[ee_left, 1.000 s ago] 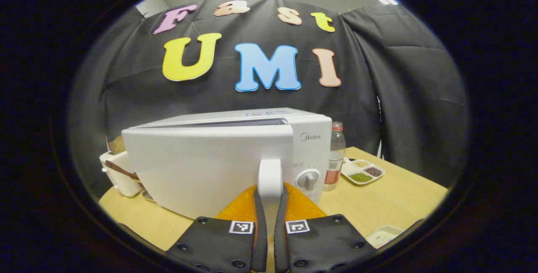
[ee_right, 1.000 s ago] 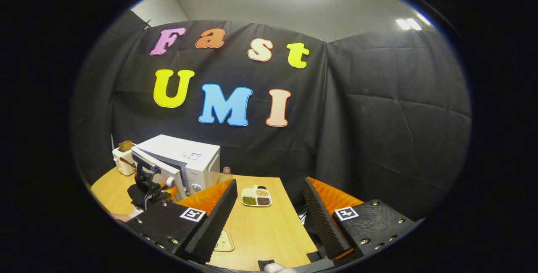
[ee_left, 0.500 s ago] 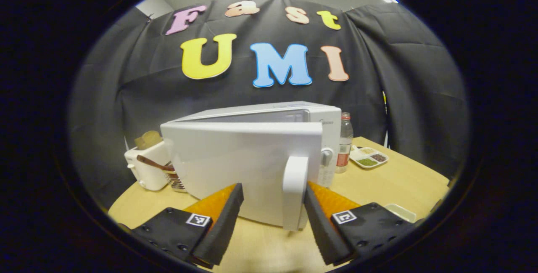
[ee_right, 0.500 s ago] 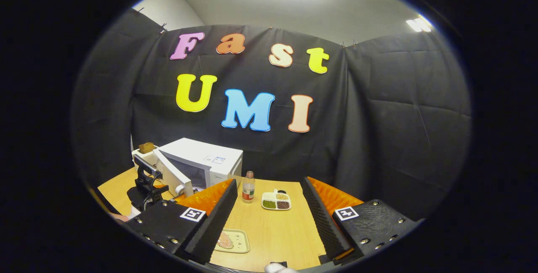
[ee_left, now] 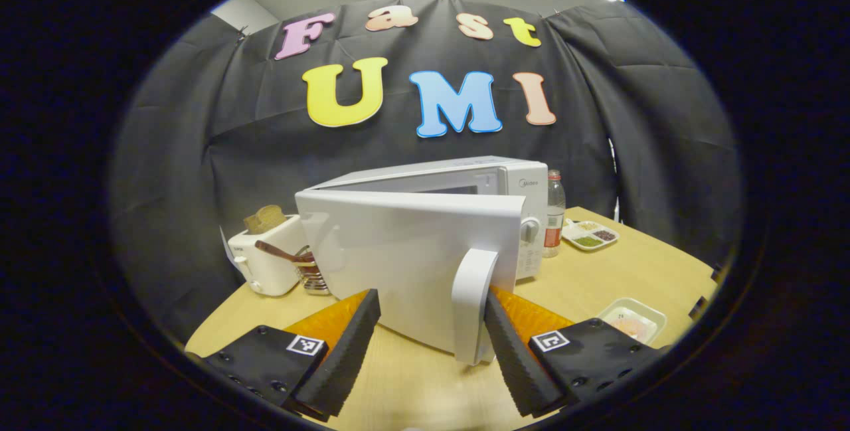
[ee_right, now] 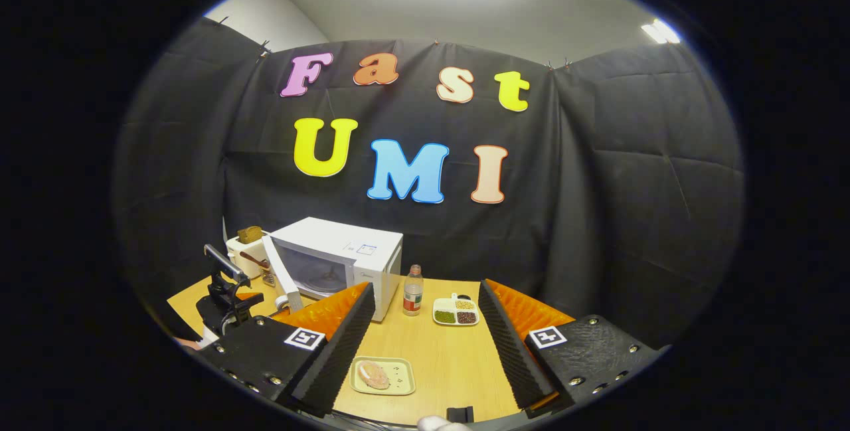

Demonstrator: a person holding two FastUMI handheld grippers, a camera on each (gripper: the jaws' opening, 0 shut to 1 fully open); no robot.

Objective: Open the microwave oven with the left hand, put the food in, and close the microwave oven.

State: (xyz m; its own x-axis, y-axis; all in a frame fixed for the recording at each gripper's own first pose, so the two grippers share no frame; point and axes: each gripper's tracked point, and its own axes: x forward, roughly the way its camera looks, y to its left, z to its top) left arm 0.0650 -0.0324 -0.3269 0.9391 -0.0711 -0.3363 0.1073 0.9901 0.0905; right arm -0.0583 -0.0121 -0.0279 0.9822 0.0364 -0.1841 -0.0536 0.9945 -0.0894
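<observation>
The white microwave (ee_left: 505, 182) stands on the wooden table (ee_left: 637, 278) with its door (ee_left: 398, 252) swung partly open. My left gripper (ee_left: 430, 331) is open; the door's handle (ee_left: 473, 305) stands between its spread fingers, close to the right one. In the right gripper view the microwave (ee_right: 362, 252) shows its open cavity, with the door (ee_right: 280, 279) turned out to the left and the left gripper (ee_right: 226, 291) by it. The food lies on a small pale tray (ee_right: 383, 376), just below my open right gripper (ee_right: 425, 331). That tray (ee_left: 631, 321) sits at the lower right of the left gripper view.
A white toaster (ee_left: 265, 258) with bread and a rack stand left of the microwave. A bottle (ee_left: 554, 213) and a divided dish of grains (ee_left: 590, 235) stand to its right. The right gripper view has the bottle (ee_right: 412, 290) and dish (ee_right: 455, 311) behind the food tray.
My left gripper was shut on the door handle, then let go and opened. The door has swung further open. The right gripper's view shifted and the food tray came into sight.
</observation>
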